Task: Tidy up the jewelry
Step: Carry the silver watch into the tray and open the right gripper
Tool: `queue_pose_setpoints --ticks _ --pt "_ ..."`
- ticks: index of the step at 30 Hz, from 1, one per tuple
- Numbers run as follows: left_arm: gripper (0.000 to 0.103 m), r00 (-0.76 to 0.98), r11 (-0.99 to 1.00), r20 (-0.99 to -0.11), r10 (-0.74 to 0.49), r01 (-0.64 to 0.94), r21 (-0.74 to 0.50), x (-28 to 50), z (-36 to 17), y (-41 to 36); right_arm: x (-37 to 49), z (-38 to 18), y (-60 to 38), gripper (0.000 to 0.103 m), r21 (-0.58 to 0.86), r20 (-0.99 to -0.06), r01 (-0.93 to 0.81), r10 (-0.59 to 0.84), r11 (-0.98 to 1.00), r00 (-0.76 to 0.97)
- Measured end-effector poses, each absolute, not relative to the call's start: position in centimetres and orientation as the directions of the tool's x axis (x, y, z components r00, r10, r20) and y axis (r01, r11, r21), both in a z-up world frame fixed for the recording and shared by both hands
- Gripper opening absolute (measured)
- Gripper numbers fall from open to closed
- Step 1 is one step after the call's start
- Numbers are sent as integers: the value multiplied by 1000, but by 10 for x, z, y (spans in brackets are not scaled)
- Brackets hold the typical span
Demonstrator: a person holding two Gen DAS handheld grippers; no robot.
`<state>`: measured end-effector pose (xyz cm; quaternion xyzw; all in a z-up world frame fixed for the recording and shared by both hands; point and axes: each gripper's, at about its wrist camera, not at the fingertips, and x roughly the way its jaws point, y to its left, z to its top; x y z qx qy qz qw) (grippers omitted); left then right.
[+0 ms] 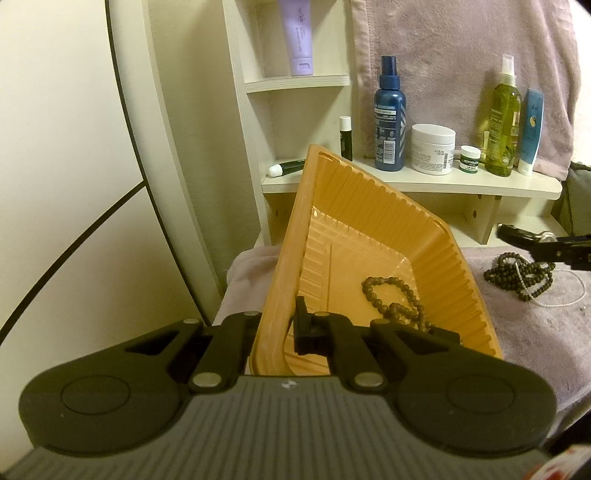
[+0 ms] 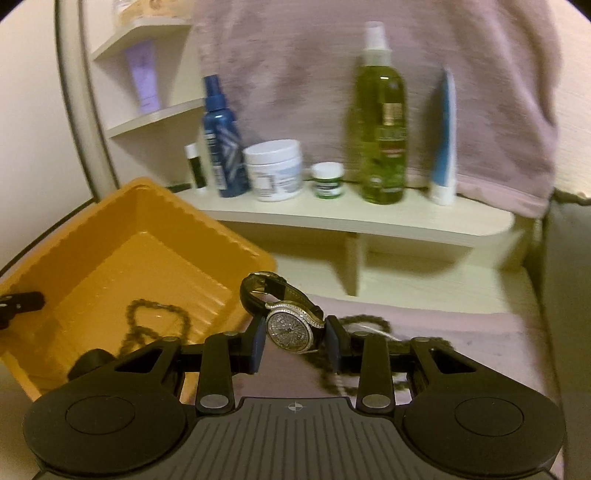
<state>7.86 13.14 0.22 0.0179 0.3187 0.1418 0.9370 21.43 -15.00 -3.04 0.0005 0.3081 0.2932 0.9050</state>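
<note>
My left gripper (image 1: 275, 328) is shut on the near wall of an orange plastic tray (image 1: 369, 206) and holds it tilted up. A brown bead bracelet (image 1: 393, 301) lies inside the tray, which also shows in the right wrist view (image 2: 88, 236). My right gripper (image 2: 295, 338) is shut on a jewelled wristwatch (image 2: 290, 328) with a dark strap, held above the pink towel (image 2: 480, 332) just right of the tray. A pile of dark bead necklaces (image 1: 519, 275) with a thin pearl string lies on the towel under the right gripper (image 1: 532, 242).
A cream shelf (image 1: 443, 182) behind the tray carries a blue spray bottle (image 1: 389, 114), a white cream jar (image 1: 432, 147), a small green jar (image 1: 470, 158), a green spray bottle (image 1: 502, 122) and a blue tube (image 1: 532, 129). A purple tube (image 1: 297, 35) stands on a higher shelf.
</note>
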Motion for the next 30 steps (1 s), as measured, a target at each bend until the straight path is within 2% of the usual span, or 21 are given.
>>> queue_pose_setpoints --ticks 15,27,28,29,30 --pt "5 757 960 -592 275 -255 119 79 2 131 202 -31 -96 35 262 -571 -650 657 714 492" --pt "5 758 960 -592 273 -257 115 79 2 133 205 -47 -63 35 306 -603 -673 684 673 410" --pt "5 758 960 -592 273 -256 115 79 2 133 206 -48 -62 36 316 -602 -679 693 663 396" --pt "5 758 960 -593 273 -256 114 79 2 133 206 -49 -62 44 330 -597 -688 707 646 378" --pt "5 758 960 -593 272 -256 113 79 1 133 205 -50 -63 57 339 -591 -694 718 635 368"
